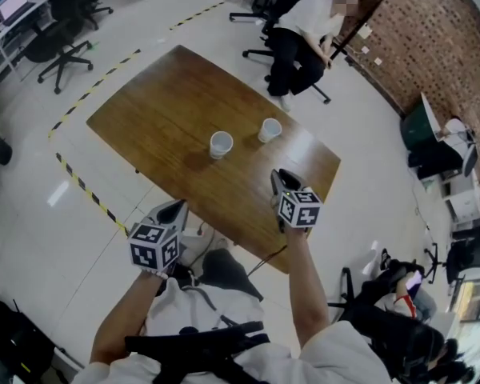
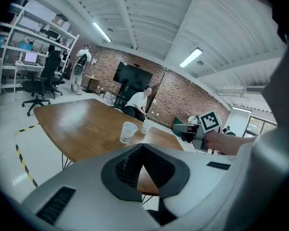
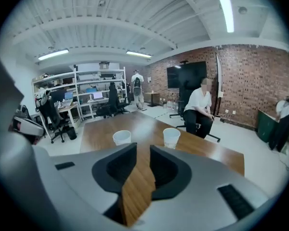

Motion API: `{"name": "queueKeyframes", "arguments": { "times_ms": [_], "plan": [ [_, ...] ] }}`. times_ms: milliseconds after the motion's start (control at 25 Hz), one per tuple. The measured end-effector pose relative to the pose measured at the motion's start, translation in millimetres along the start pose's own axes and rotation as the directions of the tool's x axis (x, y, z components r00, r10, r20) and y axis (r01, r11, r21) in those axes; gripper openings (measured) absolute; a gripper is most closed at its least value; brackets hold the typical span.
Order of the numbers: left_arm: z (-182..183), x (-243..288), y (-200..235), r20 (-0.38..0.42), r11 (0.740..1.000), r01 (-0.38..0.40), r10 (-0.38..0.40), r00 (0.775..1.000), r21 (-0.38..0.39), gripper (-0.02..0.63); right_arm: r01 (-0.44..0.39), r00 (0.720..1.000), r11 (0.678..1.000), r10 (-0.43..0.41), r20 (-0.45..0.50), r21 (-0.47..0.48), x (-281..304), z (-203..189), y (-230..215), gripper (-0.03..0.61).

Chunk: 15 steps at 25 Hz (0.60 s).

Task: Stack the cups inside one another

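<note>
Two white paper cups stand upright and apart on the brown wooden table (image 1: 156,110): one (image 1: 222,144) toward the middle, the other (image 1: 270,130) to its right, nearer the far edge. The left gripper view shows them as cup (image 2: 128,132) and cup (image 2: 146,125), the right gripper view as cup (image 3: 122,137) and cup (image 3: 171,137). My left gripper (image 1: 178,206) hangs off the table's near edge, its jaws meeting at the tips with nothing in them (image 2: 143,146). My right gripper (image 1: 278,175) hovers over the near right part of the table, short of the cups, open and empty (image 3: 139,148).
A person sits on an office chair (image 1: 304,34) just beyond the table's far corner. More office chairs (image 1: 60,50) stand at the far left. Yellow-black floor tape (image 1: 84,186) runs along the table's left side. The table edge lies under my hands.
</note>
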<state>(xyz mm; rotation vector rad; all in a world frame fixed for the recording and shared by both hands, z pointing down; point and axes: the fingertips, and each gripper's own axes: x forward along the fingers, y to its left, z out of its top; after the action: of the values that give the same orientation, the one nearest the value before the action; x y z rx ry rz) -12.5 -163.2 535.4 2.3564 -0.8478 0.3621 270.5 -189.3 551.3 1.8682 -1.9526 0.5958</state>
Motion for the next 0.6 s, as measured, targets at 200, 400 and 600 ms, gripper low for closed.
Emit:
{"name": "queueKeyframes", "arguments": {
  "times_ms": [200, 400, 600],
  "plan": [
    [8.6, 8.9, -4.6, 0.018, 1.0, -0.023, 0.023, 1.0, -0.003, -0.005, -0.002, 0.999, 0.995, -0.001, -0.033, -0.1, 39.9, 29.7, -27.4, 0.115],
    [15.9, 19.1, -7.0, 0.04, 0.998, -0.063, 0.064, 0.997, -0.029, -0.005, -0.043, 0.994, 0.976, 0.02, -0.111, -0.212, 83.4, 42.7, -47.1, 0.115],
    [20.8, 30.8, -4.0, 0.051, 0.991, -0.112, 0.115, 0.992, -0.067, -0.005, -0.094, 0.979, 0.945, 0.03, -0.202, -0.314, 126.6, 38.5, -63.1, 0.13]
  ]
}}
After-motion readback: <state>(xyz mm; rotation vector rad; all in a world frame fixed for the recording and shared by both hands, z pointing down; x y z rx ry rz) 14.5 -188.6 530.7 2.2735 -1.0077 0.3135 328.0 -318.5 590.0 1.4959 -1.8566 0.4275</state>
